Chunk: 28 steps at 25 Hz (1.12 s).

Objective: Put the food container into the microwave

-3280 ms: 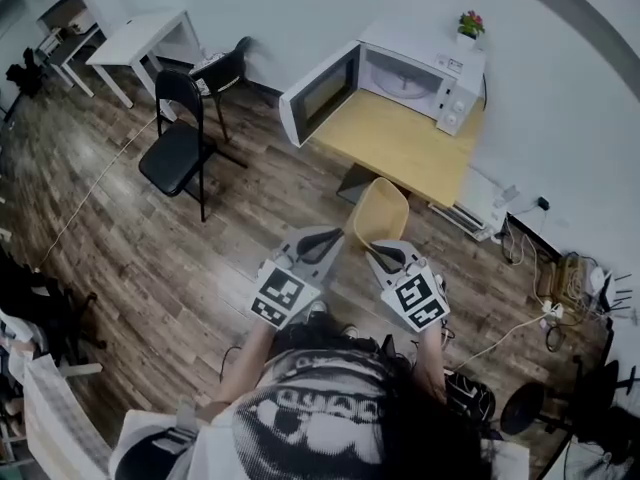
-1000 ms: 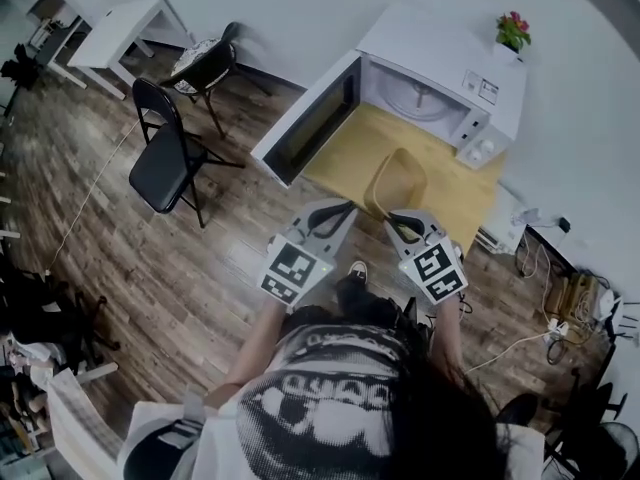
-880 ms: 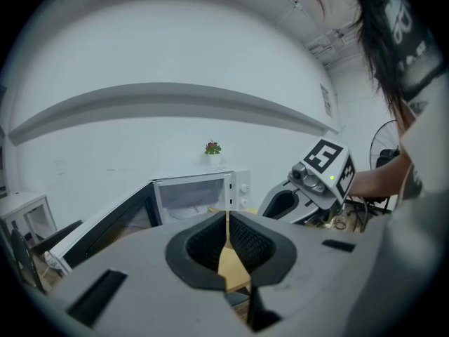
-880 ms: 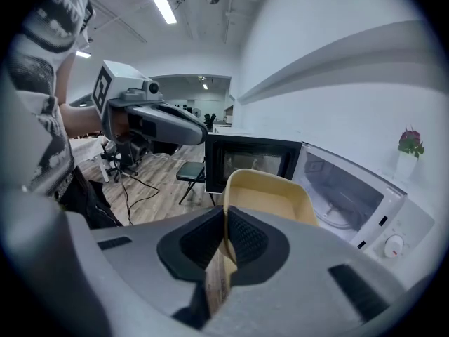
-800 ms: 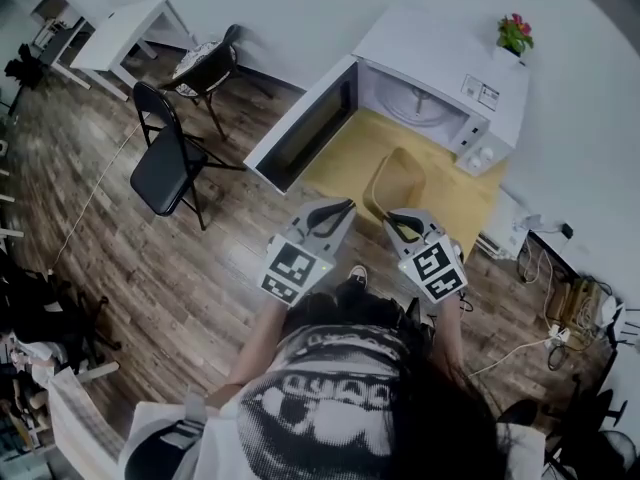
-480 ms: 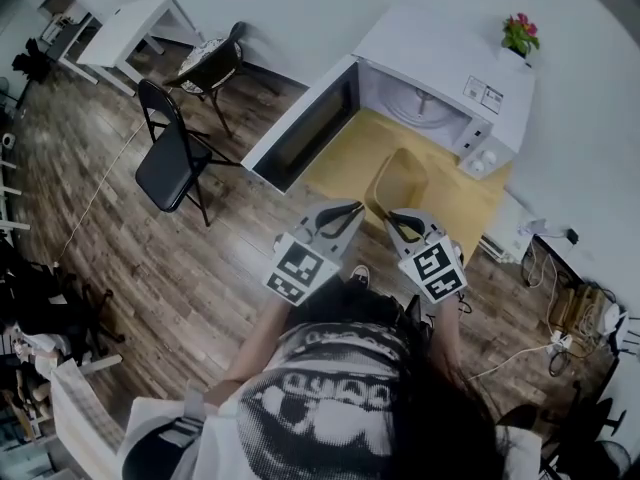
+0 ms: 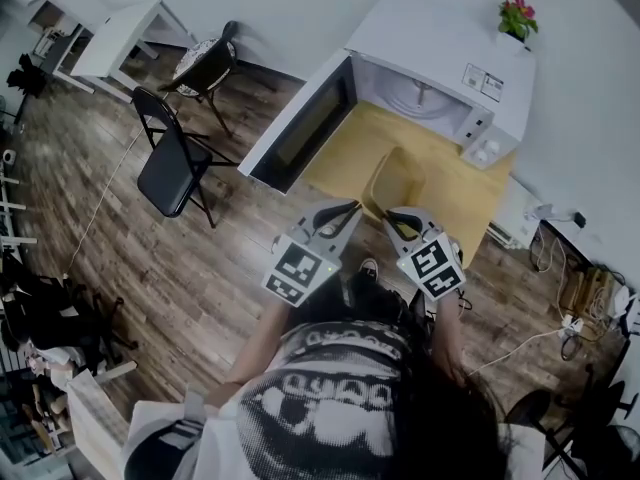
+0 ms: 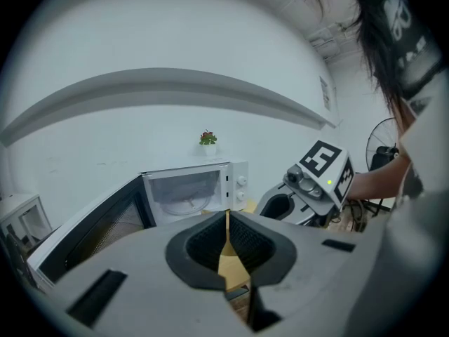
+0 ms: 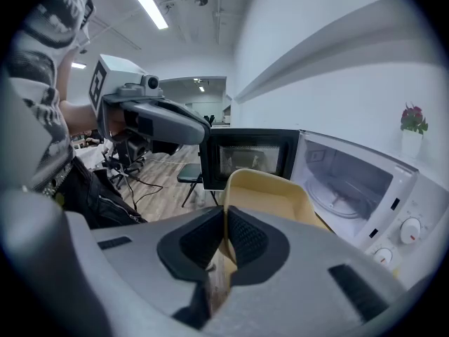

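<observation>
The food container (image 7: 397, 180), pinched by the right gripper (image 7: 398, 220), is now carried closer to the open microwave (image 7: 440, 43), so insertion is judged near. The left gripper (image 7: 338, 213) is pressed together, empty.

microwave (image 7: 440, 43) 1 | food container (image 7: 397, 180) 1 | claws (image 7: 345, 208) (image 7: 392, 215) 2 | chairs (image 7: 170, 163) (image 7: 205, 63) 2 | plant (image 7: 517, 15) 1

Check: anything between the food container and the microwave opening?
Nothing but bare wooden tabletop between the food container, held by the right claw, and the open microwave; head view shows it.
</observation>
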### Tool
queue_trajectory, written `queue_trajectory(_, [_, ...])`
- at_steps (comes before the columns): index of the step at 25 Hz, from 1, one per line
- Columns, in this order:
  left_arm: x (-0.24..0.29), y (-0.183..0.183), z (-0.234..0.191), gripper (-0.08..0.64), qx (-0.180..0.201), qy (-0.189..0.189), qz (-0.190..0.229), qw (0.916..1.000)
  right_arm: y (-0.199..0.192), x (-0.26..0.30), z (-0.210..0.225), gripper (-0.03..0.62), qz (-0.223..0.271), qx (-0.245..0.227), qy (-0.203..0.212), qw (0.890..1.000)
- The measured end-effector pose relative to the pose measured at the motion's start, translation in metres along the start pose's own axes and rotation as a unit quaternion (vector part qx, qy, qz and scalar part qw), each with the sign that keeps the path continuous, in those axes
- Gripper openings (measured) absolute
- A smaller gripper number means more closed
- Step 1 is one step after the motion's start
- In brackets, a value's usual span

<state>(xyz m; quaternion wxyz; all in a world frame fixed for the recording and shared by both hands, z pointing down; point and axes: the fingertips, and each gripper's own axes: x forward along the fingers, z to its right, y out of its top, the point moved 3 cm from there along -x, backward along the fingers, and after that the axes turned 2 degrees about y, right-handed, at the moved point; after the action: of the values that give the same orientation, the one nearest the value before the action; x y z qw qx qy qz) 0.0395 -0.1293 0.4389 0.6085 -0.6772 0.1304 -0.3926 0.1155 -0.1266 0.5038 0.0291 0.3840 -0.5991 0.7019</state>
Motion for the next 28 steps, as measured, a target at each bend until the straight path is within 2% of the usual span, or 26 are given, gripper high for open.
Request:
queue_trajectory(11, [0.023, 0.007, -0.047, 0.012, 0.014, -0.063, 0.003, 0.9979, 0.019, 0.033, 0.037, 0.026, -0.022, 0.029, -0.049, 0.998])
queue_trajectory(19, [0.043, 0.017, -0.075, 0.012, 0.035, -0.123, 0.013, 0.9917, 0.023, 0.062, 0.091, 0.026, -0.051, 0.037, -0.092, 0.994])
queue_trajectory(28, [0.062, 0.022, -0.085, 0.012, 0.069, -0.197, 0.020, 0.9777, 0.019, 0.091, 0.155, 0.026, -0.125, -0.007, -0.123, 0.985])
